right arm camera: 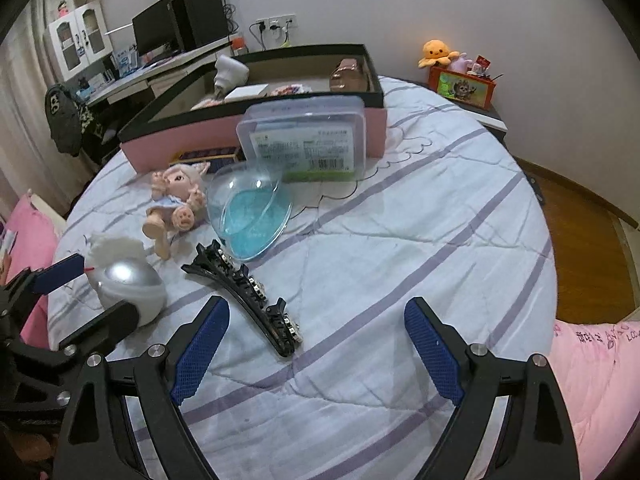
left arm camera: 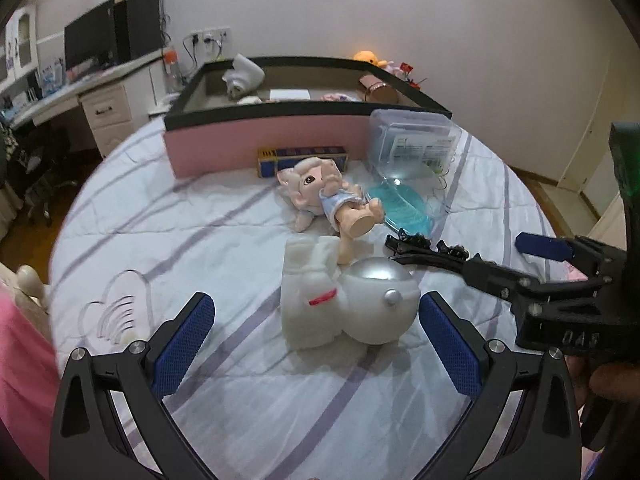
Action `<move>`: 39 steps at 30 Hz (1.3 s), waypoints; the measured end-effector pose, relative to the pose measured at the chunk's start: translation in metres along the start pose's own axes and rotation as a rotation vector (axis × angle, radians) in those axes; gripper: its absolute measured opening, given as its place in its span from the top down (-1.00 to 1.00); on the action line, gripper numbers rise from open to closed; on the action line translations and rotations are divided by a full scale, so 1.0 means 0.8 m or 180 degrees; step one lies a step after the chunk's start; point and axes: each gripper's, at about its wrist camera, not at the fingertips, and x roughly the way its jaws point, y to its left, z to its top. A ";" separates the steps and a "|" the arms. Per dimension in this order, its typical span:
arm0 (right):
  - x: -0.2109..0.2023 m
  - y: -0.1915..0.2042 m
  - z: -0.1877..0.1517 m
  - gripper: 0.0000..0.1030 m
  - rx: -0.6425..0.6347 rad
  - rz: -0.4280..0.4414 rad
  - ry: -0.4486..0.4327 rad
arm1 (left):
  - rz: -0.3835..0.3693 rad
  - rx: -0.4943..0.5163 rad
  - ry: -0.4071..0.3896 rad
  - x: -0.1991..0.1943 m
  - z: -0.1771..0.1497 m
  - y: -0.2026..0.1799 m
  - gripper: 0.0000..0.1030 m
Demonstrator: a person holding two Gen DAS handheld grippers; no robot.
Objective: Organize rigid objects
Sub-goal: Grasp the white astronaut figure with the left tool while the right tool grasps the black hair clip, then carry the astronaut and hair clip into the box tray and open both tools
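A white astronaut figure (left arm camera: 344,300) with a silver helmet lies on the bed just ahead of my open left gripper (left arm camera: 316,332); it also shows in the right wrist view (right arm camera: 128,280). A black hair clip (right arm camera: 248,292) lies just ahead of my open right gripper (right arm camera: 316,340), nearer its left finger; it also shows in the left wrist view (left arm camera: 424,250). Behind lie a doll (left arm camera: 332,200) (right arm camera: 176,200), a clear blue dish (right arm camera: 252,216) (left arm camera: 404,204), a clear plastic box (right arm camera: 304,140) (left arm camera: 412,140) and a blue-yellow carton (left arm camera: 300,158). A pink, black-rimmed storage box (left arm camera: 272,136) (right arm camera: 376,136) stands at the back.
The storage box holds a white card (left arm camera: 290,94), a white item (left arm camera: 242,74) and a brown pouch (right arm camera: 348,74). A clear heart-shaped piece (left arm camera: 118,308) lies left. A desk with monitor (left arm camera: 86,44) stands far left. A pink cloth (right arm camera: 596,368) lies right, and wooden floor (right arm camera: 580,248) shows beyond the bed.
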 end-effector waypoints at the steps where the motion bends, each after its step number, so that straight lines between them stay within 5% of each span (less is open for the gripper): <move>1: 0.002 0.002 0.001 -0.76 -0.0022 -0.0001 0.0004 | -0.0013 -0.0020 0.0004 0.003 0.001 0.002 -1.00; 6: 0.011 0.010 0.006 -0.76 -0.0089 0.0018 0.0001 | 0.0000 -0.0096 0.0059 0.017 0.008 0.016 -0.99; 12: 0.021 0.036 0.006 -0.61 -0.0425 -0.0037 -0.0005 | -0.0067 -0.0104 0.0100 0.019 0.007 0.027 -0.74; 15: 0.018 0.051 0.005 -0.33 -0.0630 0.0034 -0.0049 | -0.0058 -0.0096 0.0103 0.017 0.007 0.031 -0.48; 20: 0.013 0.061 0.000 0.36 -0.0752 0.0178 -0.0079 | -0.0168 -0.0174 0.0099 0.014 0.006 0.042 -0.47; 25: 0.007 0.058 -0.001 0.64 -0.0638 0.0346 -0.0039 | -0.0192 -0.0199 0.0097 0.009 0.006 0.043 -0.47; 39: -0.042 0.046 0.013 0.64 -0.0415 0.0693 -0.0275 | -0.0205 -0.0244 -0.0041 -0.021 0.019 0.055 -0.46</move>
